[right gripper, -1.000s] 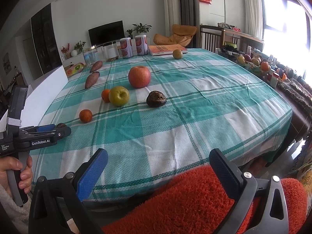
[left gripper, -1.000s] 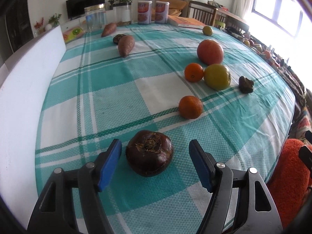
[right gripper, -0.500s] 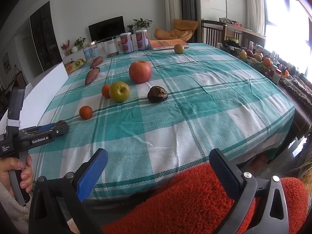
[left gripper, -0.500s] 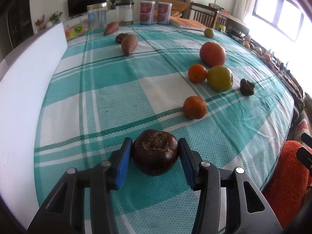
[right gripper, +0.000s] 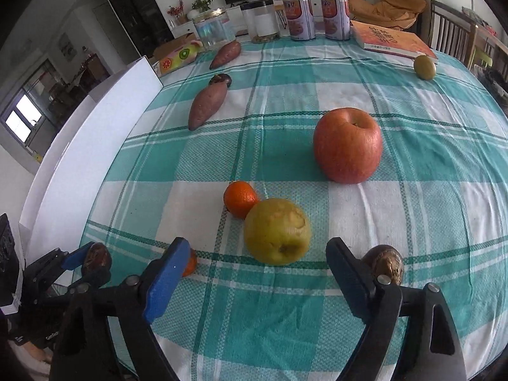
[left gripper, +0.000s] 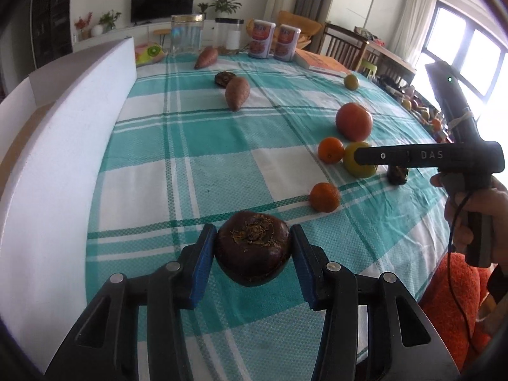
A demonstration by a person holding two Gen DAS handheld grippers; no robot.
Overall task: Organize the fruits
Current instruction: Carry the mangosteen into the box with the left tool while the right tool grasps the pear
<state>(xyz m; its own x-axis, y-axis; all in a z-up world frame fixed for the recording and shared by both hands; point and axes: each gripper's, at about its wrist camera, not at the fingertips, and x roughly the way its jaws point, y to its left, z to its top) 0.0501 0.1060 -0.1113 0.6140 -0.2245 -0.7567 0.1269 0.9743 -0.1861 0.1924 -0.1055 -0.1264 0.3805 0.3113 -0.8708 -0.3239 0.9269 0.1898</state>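
Observation:
My left gripper is shut on a dark purple mangosteen and holds it just above the checked tablecloth near the front edge; it also shows in the right wrist view. My right gripper is open and empty, hovering right before a yellow-green apple. An orange touches that apple. A big red apple lies beyond. Another orange lies right of the mangosteen, partly hidden behind my right gripper's left finger. A second dark fruit sits behind the right finger.
Two sweet potatoes and another mangosteen lie at the back left. A small green fruit, a book, cans and jars stand at the far edge. A white board borders the table's left side.
My left gripper closed on the mangosteen and lifted it slightly. My right gripper moved from the orange cushion forward over the table to the yellow-green apple.

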